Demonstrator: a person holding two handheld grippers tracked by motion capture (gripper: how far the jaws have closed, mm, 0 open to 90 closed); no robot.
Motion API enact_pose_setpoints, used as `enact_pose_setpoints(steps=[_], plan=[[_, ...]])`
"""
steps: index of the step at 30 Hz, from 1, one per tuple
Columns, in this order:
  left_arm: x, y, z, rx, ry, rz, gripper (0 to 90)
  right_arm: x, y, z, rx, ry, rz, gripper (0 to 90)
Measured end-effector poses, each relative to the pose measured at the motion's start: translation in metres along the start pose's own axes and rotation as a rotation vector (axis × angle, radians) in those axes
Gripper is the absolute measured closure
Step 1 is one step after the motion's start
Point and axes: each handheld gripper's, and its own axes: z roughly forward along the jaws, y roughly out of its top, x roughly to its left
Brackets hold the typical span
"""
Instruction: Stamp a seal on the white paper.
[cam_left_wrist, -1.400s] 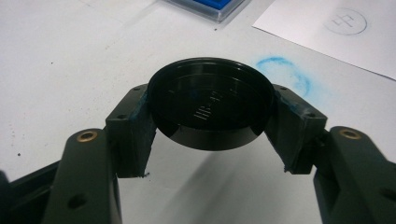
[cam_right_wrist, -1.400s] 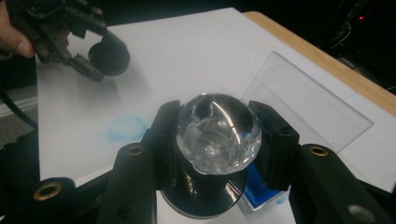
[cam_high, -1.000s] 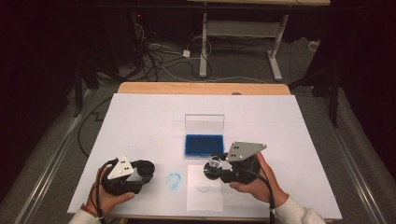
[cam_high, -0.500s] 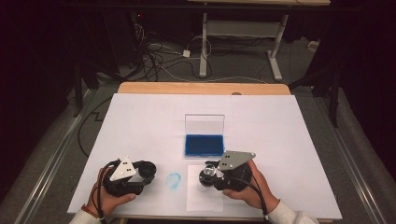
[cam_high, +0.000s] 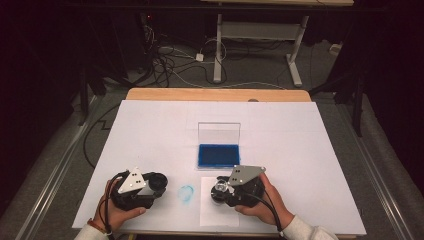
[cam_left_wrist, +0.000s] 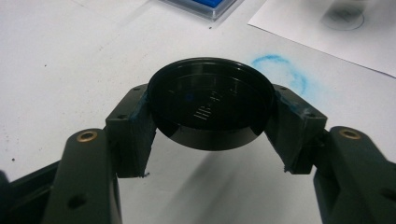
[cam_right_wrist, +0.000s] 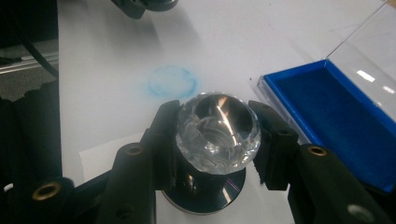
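On the left, our left gripper sits low over the white table near its front edge, and it has not shifted since a second ago. Its jaws are clamped on a round black cap, which they hold just above the surface.

Just right of it, a faint blue ring of ink marks the table.

Next comes a small sheet of paper. Our right gripper was higher and nearer the ink pad a second ago; it has since come down and back toward us, and now it is over the sheet. Its jaws are closed on a stamp with a clear faceted knob, and the stamp's dark round base appears to rest on the paper or sit just above it.

Behind the sheet lies the blue ink pad, its clear lid standing open.

We judge that the stamp is inked and about to be pressed onto the sheet.
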Motion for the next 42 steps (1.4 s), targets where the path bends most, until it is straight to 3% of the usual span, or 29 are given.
enact_pose_setpoints(steps=[20,28,31,42], plan=[[0.000,0.001,0.002,0.003,-0.006,0.003,36.7,0.006,-0.007,0.018,0.049,0.002,-0.027,56.9],[-0.001,0.001,0.002,0.003,-0.003,0.001,36.7,0.006,-0.009,0.018,0.062,0.011,-0.021,56.9],[-0.001,0.001,0.002,0.003,-0.004,0.003,36.7,0.009,-0.006,0.018,0.091,-0.004,-0.036,56.9],[-0.001,0.001,0.002,0.003,-0.005,0.003,36.7,0.012,-0.005,0.018,0.106,-0.019,-0.045,56.9]])
